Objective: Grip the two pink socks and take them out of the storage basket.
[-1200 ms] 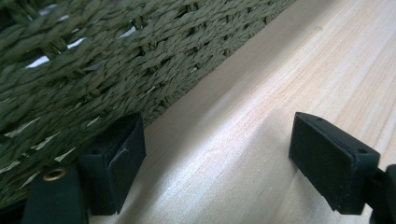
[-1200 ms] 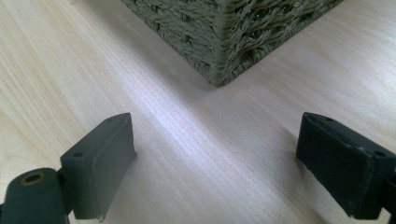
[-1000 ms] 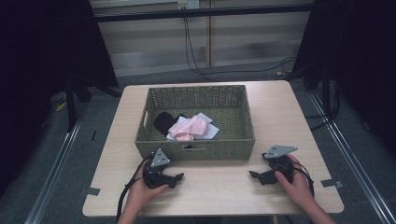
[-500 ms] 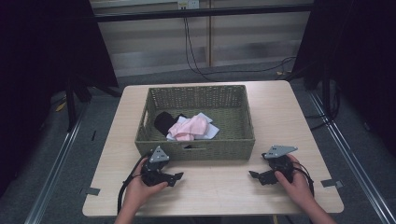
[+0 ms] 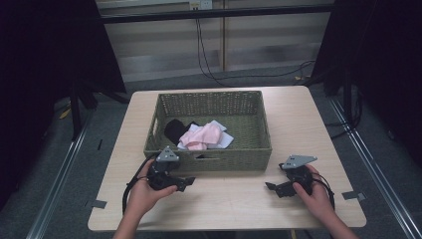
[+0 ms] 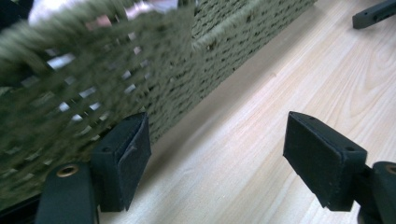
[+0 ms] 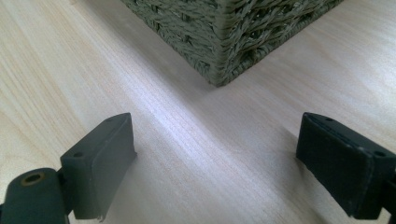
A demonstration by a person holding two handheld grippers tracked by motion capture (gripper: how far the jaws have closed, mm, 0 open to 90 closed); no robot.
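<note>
A green woven basket stands in the middle of the light wooden table. Inside it lie a pink cloth, a black cloth and a white cloth. My left gripper rests by the basket's front left, open, jaws pointing right. In the left gripper view it holds nothing, with the basket wall close beside its left jaw. My right gripper sits on the table in front of the basket's front right corner, open and empty, facing that corner.
Bare table runs along the front edge between the two hands. The right gripper's jaw tip shows far off in the left gripper view. Dark curtains and stands flank the table, and cables hang behind it.
My left gripper has edged slightly up toward the basket's front wall. The right gripper has stayed where it was.
</note>
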